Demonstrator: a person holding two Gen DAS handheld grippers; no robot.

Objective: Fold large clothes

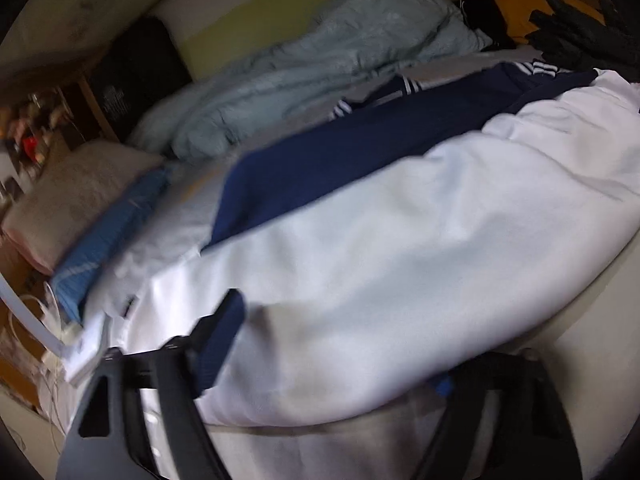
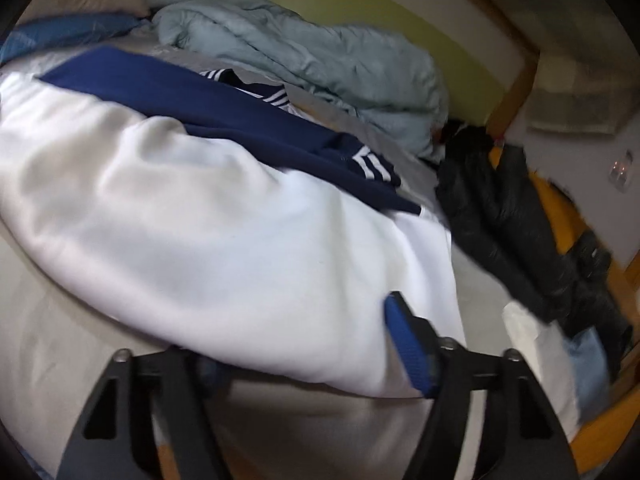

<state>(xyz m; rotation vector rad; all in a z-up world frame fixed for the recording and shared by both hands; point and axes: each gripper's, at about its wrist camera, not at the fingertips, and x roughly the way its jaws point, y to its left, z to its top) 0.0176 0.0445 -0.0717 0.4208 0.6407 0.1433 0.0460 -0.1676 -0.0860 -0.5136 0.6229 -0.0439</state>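
A large white garment (image 1: pixel 400 260) (image 2: pixel 200 220) lies spread over the bed, its near hem toward me. A navy piece with white stripes (image 1: pixel 360 152) (image 2: pixel 240 116) lies along its far side; I cannot tell whether the two are one garment. My left gripper (image 1: pixel 332 364) is at the hem's left part, jaws apart. Its blue pad (image 1: pixel 224 340) is beside the cloth and the other finger is partly under it. My right gripper (image 2: pixel 308 360) is at the hem's right corner, jaws apart. Its blue pad (image 2: pixel 408 348) rests at the cloth's edge and the left finger is hidden beneath the fabric.
A crumpled pale blue duvet (image 1: pixel 320 60) (image 2: pixel 300 52) fills the far side of the bed. A black jacket (image 2: pixel 500 208) and a yellow item (image 1: pixel 520 12) lie at the right. A pillow (image 1: pixel 72 196), a blue cloth (image 1: pixel 108 232) and white cables (image 1: pixel 52 320) sit at the left.
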